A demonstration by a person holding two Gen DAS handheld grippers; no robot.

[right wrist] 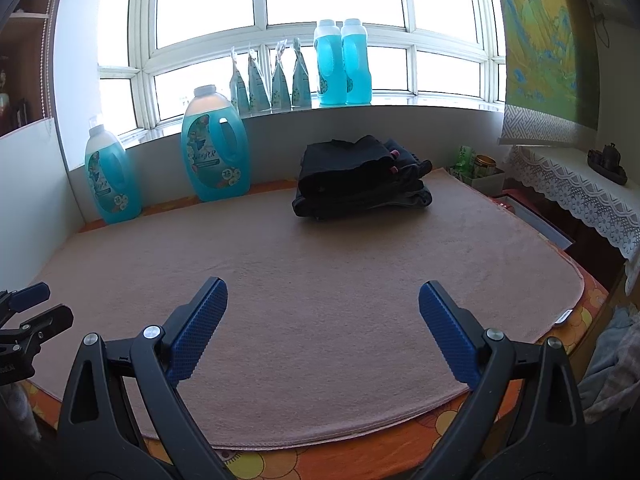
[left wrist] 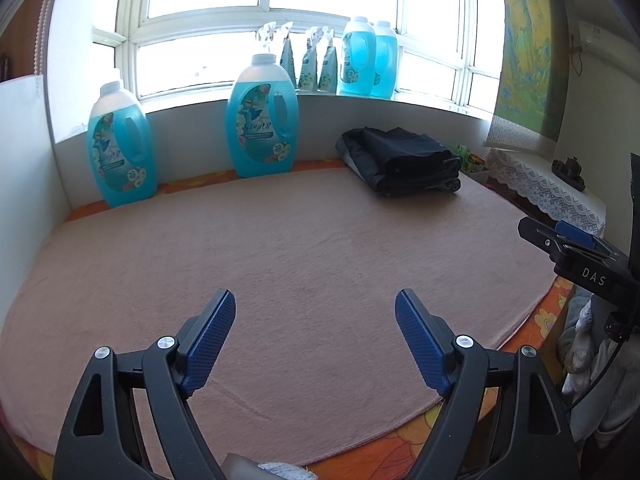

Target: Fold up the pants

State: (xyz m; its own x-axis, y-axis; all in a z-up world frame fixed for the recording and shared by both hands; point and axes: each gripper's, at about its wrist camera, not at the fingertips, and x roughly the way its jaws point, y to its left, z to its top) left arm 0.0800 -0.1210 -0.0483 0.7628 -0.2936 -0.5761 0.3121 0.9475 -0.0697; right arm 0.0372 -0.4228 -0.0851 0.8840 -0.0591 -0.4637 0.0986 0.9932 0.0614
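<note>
The stack of folded dark pants (right wrist: 360, 178) lay at the far edge of the pink fuzzy mat (right wrist: 320, 280), below the window. Nearer, the left gripper (left wrist: 315, 312) and right gripper (right wrist: 323, 302) hovered over the mat, jaws spread wide, holding nothing.

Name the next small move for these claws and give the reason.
Probably turn the right claw toward the loose clothes beside the mat to fetch another pair. Both it and the left claw are open and empty, the pink mat is bare in front, and the dark pants already lie folded in a stack at the back.
</note>
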